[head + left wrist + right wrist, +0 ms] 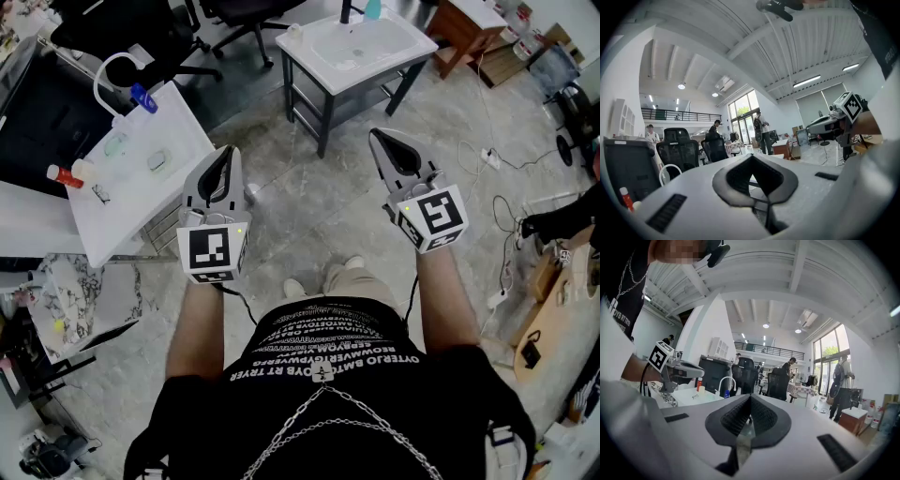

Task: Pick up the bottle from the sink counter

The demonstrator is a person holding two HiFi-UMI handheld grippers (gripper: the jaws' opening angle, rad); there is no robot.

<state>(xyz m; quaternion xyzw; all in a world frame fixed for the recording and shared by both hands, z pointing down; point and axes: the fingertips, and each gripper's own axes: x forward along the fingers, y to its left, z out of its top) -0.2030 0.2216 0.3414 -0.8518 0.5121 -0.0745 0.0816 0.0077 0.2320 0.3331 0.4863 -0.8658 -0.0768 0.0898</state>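
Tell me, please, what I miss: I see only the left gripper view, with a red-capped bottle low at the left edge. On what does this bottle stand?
Observer: In the head view, the red-capped bottle stands at the left end of the white sink counter, apart from the faucet.
Operator: Is the other gripper open?
Observer: No. The right gripper view shows the right gripper with its jaws together and nothing between them.
Operator: Is there something ahead of the person?
Observer: Yes. The head view shows a second sink table ahead, with what looks like a teal bottle at its far edge.
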